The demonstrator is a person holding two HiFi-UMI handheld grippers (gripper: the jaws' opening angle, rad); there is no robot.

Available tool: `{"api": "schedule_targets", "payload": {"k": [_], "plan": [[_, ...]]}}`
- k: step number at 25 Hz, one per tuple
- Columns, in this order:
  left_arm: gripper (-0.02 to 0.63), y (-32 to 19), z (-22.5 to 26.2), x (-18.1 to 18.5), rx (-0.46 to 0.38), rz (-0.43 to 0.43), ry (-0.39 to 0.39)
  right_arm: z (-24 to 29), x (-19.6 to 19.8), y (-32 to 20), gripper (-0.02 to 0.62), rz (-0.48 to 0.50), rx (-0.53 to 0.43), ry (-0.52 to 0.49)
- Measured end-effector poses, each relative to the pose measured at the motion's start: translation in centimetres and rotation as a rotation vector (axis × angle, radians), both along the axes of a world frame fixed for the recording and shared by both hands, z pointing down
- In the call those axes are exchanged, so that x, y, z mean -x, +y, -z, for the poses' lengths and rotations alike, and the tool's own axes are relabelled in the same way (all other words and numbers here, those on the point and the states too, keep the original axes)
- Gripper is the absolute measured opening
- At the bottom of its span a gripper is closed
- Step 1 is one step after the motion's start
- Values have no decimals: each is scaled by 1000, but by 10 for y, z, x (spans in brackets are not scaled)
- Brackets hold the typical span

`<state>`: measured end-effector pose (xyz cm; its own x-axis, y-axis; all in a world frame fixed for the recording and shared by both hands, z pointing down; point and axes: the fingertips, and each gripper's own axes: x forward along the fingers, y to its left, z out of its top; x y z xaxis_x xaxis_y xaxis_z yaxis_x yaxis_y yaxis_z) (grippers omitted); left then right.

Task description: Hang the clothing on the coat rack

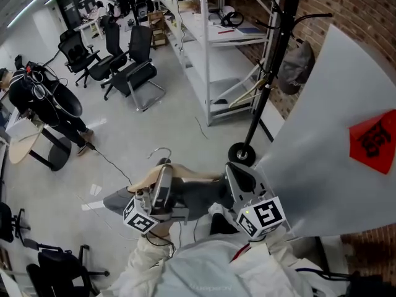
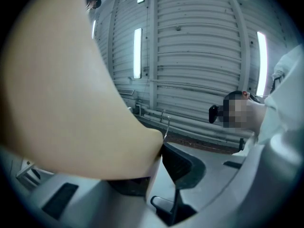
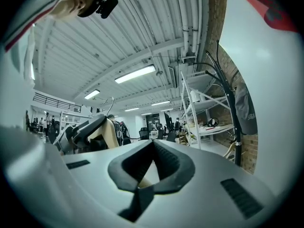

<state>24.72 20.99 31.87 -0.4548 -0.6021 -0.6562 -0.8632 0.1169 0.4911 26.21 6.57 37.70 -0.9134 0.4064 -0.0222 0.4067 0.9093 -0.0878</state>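
Note:
A pale wooden hanger [image 1: 148, 177] with a wire hook [image 1: 162, 150] carries a dark grey garment [image 1: 198, 195] in front of me. My left gripper [image 1: 164, 173] is shut on the hanger's left shoulder, which fills the left gripper view as a beige mass [image 2: 71, 103] against the black pad [image 2: 178, 163]. My right gripper [image 1: 238, 175] is shut at the hanger's right end, with a beige strip between its pads [image 3: 159, 163]. The black coat rack [image 1: 272, 60] stands ahead to the right on a round base [image 1: 241, 154].
A grey cap [image 1: 296, 67] hangs on the rack. White shelving [image 1: 216, 42] stands behind it against the brick wall. A large white board with a red sign [image 1: 334, 135] leans at the right. Office chairs [image 1: 133, 67] and a person in black [image 1: 37, 98] are at the left.

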Motion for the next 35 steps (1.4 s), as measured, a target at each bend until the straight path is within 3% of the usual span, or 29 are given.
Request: {"api": "schedule_targets", "payload": {"k": [20, 35], "plan": [[110, -38, 0, 151, 11, 20, 33, 1, 160, -28, 25, 57, 32, 4], [110, -90, 2, 255, 25, 48, -5, 1, 269, -72, 25, 93, 20, -20]]}}
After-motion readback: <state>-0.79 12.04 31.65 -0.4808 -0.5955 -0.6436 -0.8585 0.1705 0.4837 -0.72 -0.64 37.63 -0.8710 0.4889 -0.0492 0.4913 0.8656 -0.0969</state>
